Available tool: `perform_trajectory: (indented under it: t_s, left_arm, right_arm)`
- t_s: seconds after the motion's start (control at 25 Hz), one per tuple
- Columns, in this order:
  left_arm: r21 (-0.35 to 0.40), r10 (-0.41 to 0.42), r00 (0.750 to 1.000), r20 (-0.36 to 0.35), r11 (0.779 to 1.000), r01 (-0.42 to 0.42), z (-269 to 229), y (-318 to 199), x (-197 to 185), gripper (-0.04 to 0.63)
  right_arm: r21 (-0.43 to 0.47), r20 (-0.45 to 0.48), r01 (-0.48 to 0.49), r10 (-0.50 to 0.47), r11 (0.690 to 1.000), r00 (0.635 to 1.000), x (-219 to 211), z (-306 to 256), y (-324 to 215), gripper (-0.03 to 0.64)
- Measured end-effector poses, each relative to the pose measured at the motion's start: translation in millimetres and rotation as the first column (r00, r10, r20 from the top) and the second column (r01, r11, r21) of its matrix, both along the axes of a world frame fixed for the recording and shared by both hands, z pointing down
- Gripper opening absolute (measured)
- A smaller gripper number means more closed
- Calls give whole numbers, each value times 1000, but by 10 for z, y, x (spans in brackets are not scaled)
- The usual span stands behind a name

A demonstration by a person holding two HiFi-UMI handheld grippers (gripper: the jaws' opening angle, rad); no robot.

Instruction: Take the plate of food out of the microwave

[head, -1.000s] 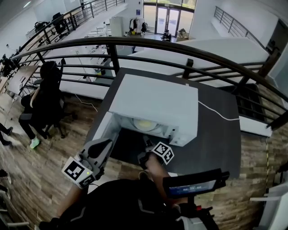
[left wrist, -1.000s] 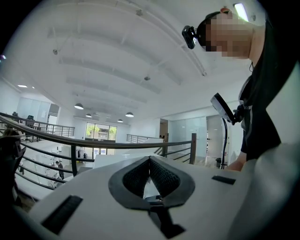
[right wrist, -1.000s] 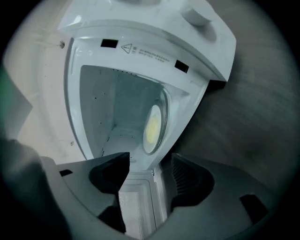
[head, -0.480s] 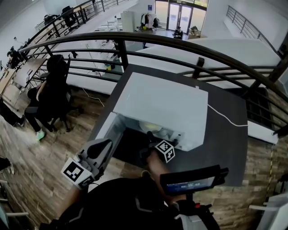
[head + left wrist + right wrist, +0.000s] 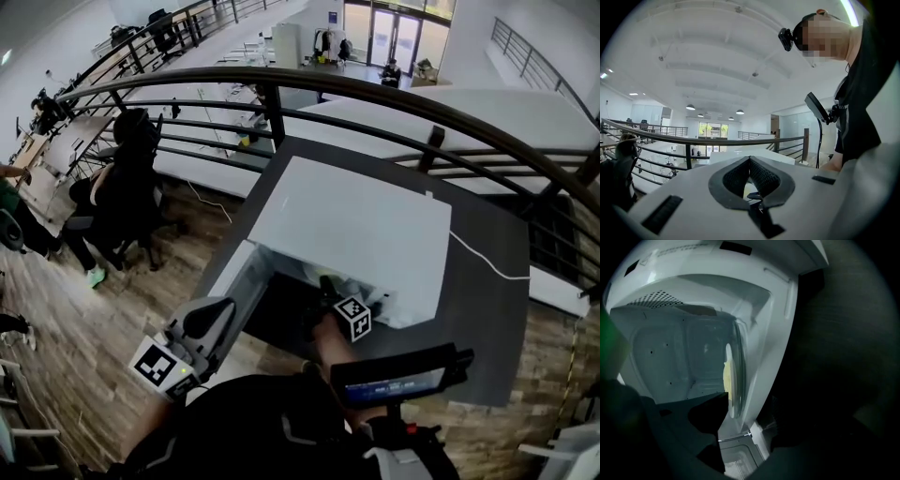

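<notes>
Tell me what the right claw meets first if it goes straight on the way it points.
Probably the plate of food inside the open microwave: its rim sits straight ahead of the right claw, whose jaws have just been opening with nothing between them. Distance is hard to judge.

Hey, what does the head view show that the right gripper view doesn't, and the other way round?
Only the head view: the left tool held low beside the open door, the right tool at the mouth of the microwave, the dark table and the railing. Only the right gripper view: the plate inside, seen edge-on, with yellow food on it, ahead of that tool's open jaws. Both: the white microwave itself.
</notes>
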State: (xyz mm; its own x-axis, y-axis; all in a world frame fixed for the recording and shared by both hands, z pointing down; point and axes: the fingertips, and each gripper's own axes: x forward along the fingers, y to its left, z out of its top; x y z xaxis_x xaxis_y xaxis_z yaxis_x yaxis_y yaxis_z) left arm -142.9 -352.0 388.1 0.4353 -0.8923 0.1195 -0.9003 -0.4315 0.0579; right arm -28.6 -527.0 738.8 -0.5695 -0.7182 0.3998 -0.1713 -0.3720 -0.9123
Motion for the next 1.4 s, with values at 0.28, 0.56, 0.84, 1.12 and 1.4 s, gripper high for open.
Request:
perform_trajectory:
  t_s: [0.28, 0.56, 0.84, 1.12, 1.4]
  left_arm:
    - [-11, -14, 1000, 11, 1000, 14, 9, 103, 6, 5]
    - [-17, -9, 1000, 21, 1000, 9, 78, 113, 57, 5]
    - [-28, -22, 999, 29, 999, 23, 125, 173, -49, 5]
    - [-29, -23, 999, 26, 999, 24, 103, 209, -56, 5]
    - [-23, -40, 999, 20, 999, 41, 140, 262, -206, 5]
  right_arm:
    - [-17, 40, -20, 21, 1000, 999, -22, 0, 29, 276]
    - [-41, 96, -79, 83, 996, 992, 42, 73, -6, 247]
    - [-33, 118, -97, 101, 995, 988, -7, 76, 37, 225]
    - [7, 92, -91, 90, 996, 992, 64, -19, 127, 178]
    - [8, 93, -87, 85, 996, 992, 22, -44, 177, 130]
